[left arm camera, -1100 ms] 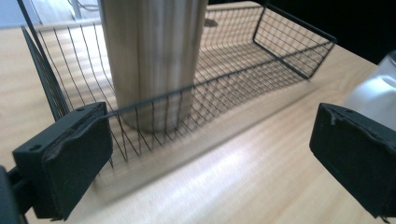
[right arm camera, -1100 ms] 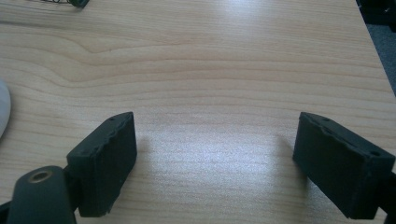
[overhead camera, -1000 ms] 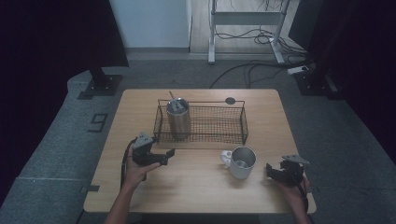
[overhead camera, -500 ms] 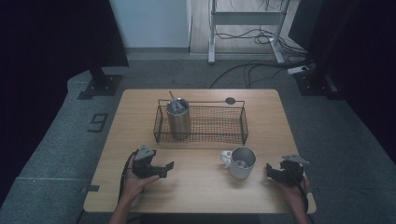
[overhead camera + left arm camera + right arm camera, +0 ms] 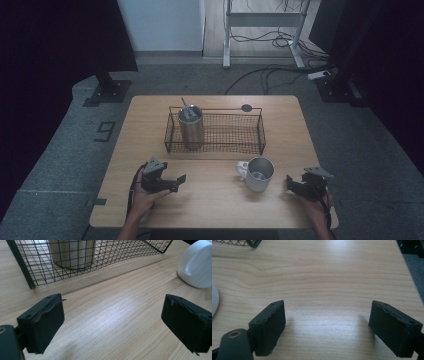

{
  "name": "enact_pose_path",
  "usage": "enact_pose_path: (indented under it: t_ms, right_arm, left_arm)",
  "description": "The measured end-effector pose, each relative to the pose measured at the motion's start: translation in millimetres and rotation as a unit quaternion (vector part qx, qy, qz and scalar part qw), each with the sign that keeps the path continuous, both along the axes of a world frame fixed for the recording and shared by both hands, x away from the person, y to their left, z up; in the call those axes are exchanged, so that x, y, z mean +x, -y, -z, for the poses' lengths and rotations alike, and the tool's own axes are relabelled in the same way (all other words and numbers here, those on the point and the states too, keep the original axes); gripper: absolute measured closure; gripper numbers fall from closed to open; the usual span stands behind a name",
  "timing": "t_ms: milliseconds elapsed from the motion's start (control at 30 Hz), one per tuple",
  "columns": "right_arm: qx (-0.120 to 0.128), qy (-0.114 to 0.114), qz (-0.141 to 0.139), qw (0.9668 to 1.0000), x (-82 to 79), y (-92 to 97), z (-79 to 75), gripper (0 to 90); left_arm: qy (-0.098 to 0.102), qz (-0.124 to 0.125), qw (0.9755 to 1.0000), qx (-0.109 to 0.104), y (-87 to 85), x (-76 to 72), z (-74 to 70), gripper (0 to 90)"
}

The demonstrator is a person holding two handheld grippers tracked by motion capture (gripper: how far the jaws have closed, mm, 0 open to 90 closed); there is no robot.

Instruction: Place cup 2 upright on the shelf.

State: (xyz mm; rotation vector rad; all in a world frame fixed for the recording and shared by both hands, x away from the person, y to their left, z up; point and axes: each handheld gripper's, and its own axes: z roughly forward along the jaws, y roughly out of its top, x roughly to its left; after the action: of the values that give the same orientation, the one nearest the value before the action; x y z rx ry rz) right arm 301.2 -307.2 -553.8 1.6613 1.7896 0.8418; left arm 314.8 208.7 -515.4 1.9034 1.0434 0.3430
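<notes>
Since the earlier frame our left gripper (image 5: 176, 180) has dropped back toward the near edge of the table (image 5: 215, 210), away from the wire basket (image 5: 215, 132); its jaws have just been closing a bit but stand wide apart with only bare wood between them. Our right gripper (image 5: 295, 184) sits just right of the white mug (image 5: 257, 173), jaws also apart, gripping nothing. We see the steel tumbler (image 5: 191, 125) upright in the basket's left end.
</notes>
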Motion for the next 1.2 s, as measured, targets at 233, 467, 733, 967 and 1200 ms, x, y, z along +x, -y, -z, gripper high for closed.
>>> enact_pose_path:
  t_ms: [233,467,733,967,1200]
  right_arm:
    - [0.035,0.043,-0.020,0.9983,-10.6,2.6,-12.1,14.3]
    - [0.056,0.073,-0.055,0.9942,-19.4,-2.9,-24.5,14.3]
    - [0.093,0.094,-0.094,0.9868,-28.5,-10.2,-36.1,14.3]
    - [0.113,0.108,-0.126,0.9796,-34.1,-20.1,-47.5,13.1]
    - [0.118,0.110,-0.146,0.9761,-36.0,-30.2,-51.7,12.9]
  left_arm:
    - [0.006,-0.017,0.9998,0.004,0.6,-2.6,1.0,9.2]
    - [0.000,-0.016,0.9998,0.009,3.1,-2.6,3.5,9.2]
    - [-0.007,-0.012,0.9999,0.007,6.4,-2.4,8.2,9.2]
    - [-0.008,-0.009,0.9999,0.007,8.0,-2.7,9.6,9.2]
    - [-0.014,0.000,0.9998,0.014,13.5,-3.2,14.2,9.2]
